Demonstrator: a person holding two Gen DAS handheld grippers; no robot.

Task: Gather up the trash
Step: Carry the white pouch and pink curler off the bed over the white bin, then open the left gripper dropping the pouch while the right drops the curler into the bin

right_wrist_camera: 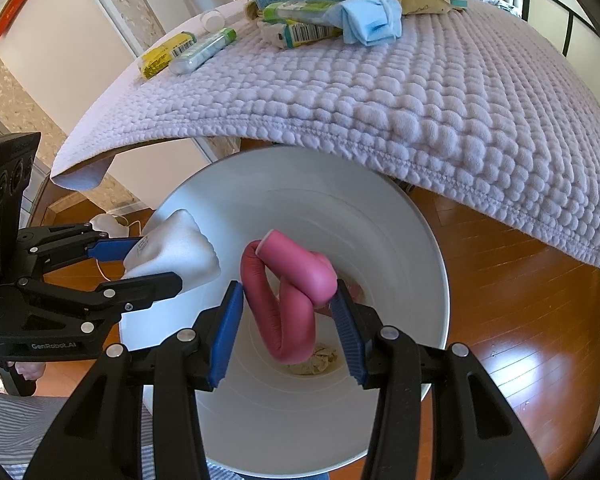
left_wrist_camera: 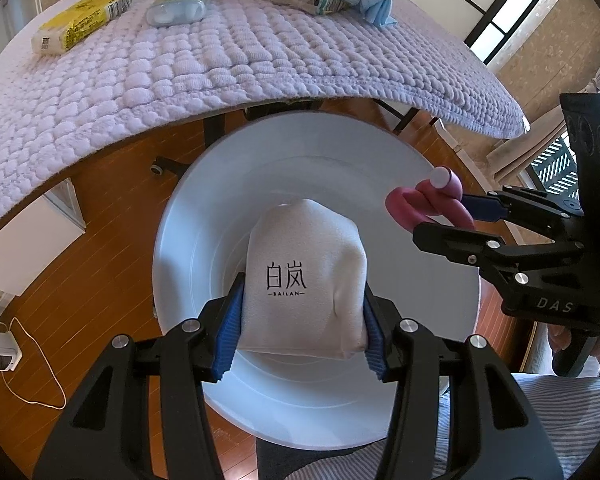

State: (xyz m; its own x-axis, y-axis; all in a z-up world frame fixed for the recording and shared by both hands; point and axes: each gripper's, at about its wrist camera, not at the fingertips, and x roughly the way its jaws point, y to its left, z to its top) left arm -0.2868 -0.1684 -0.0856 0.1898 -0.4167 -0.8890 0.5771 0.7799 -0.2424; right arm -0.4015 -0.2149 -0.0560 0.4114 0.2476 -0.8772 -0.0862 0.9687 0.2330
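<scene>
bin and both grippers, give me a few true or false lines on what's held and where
1. The left gripper is shut on a white pouch. True.
2. The right gripper holds a blue cloth. False: it is shut on a bent pink tube; the blue cloth lies on the mat.
3. Both held items hang over the white bin. True.
4. The bin is empty. False: crumpled paper lies at its bottom.
5. The yellow pack is in the bin. False: it lies on the mat.
</scene>
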